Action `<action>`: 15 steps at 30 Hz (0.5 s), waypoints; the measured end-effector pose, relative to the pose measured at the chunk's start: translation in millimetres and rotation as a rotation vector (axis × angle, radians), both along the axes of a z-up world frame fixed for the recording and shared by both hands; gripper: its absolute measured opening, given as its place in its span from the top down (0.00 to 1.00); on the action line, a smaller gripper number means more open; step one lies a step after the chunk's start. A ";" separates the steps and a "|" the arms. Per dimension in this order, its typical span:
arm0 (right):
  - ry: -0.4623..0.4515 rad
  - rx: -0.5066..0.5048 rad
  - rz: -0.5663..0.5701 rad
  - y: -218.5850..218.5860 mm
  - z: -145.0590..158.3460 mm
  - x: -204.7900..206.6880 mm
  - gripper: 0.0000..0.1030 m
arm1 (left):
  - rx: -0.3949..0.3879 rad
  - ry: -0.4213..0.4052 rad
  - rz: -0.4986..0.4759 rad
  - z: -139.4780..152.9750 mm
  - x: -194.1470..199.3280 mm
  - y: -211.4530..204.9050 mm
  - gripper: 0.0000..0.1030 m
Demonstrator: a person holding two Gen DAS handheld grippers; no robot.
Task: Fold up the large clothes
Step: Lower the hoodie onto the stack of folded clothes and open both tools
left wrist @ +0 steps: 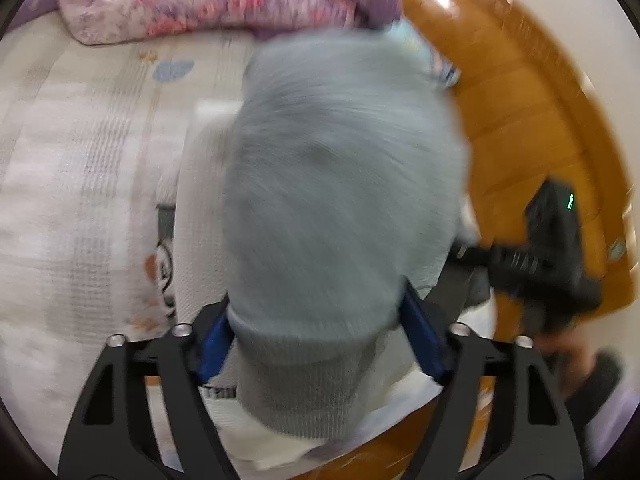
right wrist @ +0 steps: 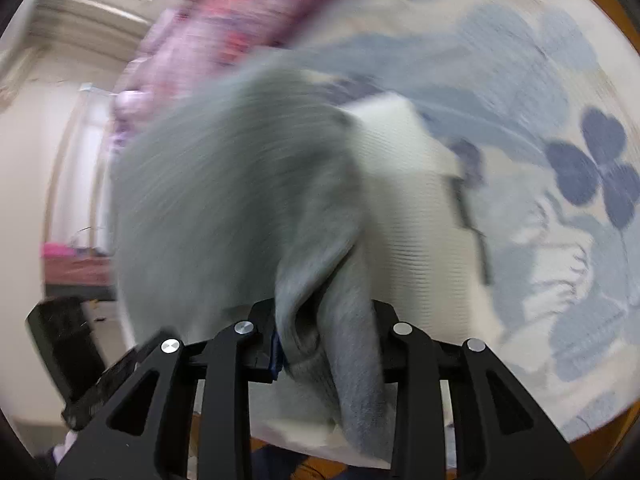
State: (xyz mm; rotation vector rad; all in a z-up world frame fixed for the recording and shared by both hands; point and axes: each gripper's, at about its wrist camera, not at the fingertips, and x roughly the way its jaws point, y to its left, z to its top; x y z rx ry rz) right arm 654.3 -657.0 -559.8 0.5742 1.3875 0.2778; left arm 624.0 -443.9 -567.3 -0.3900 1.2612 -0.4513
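Note:
A grey-blue sweater (left wrist: 340,184) with a ribbed darker hem hangs motion-blurred in front of both cameras. My left gripper (left wrist: 320,332) is shut on its ribbed hem, the blue pads (left wrist: 214,344) pressing each side. My right gripper (right wrist: 326,344) is shut on a bunched edge of the same sweater (right wrist: 240,200), which drapes over the jaws. A white ribbed garment (right wrist: 412,208) lies on the bed under the sweater; it also shows in the left wrist view (left wrist: 200,232). The right gripper's body (left wrist: 552,256) shows at the right of the left wrist view.
The bed has a pale sheet (left wrist: 80,184) with blue flower prints (right wrist: 596,168). A pink floral quilt (left wrist: 208,0) is heaped at the far side. Orange wooden floor (left wrist: 520,120) lies beside the bed. A dark slipper (left wrist: 600,380) is at the lower right.

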 end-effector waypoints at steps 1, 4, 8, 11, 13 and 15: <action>0.026 0.016 -0.017 -3.8 -8.3 -0.3 0.71 | -0.013 0.008 -0.019 -2.2 -1.8 0.2 0.22; 0.004 -0.042 -0.033 -8.9 -4.3 -7.3 0.56 | 0.022 -0.032 -0.027 11.2 -2.4 -4.0 0.20; -0.021 -0.222 -0.030 -14.3 15.3 -16.9 0.56 | 0.082 -0.051 0.046 34.0 -5.9 8.6 0.17; -0.044 -0.396 -0.001 -14.7 23.7 -26.5 0.58 | 0.156 -0.033 0.061 31.7 -10.2 16.0 0.16; -0.081 -0.454 0.001 -10.8 33.2 -29.4 0.62 | 0.152 -0.028 0.075 27.4 -12.7 20.5 0.16; -0.132 -0.495 0.016 0.5 45.6 -36.9 0.65 | 0.158 -0.020 0.091 29.2 -13.9 25.8 0.16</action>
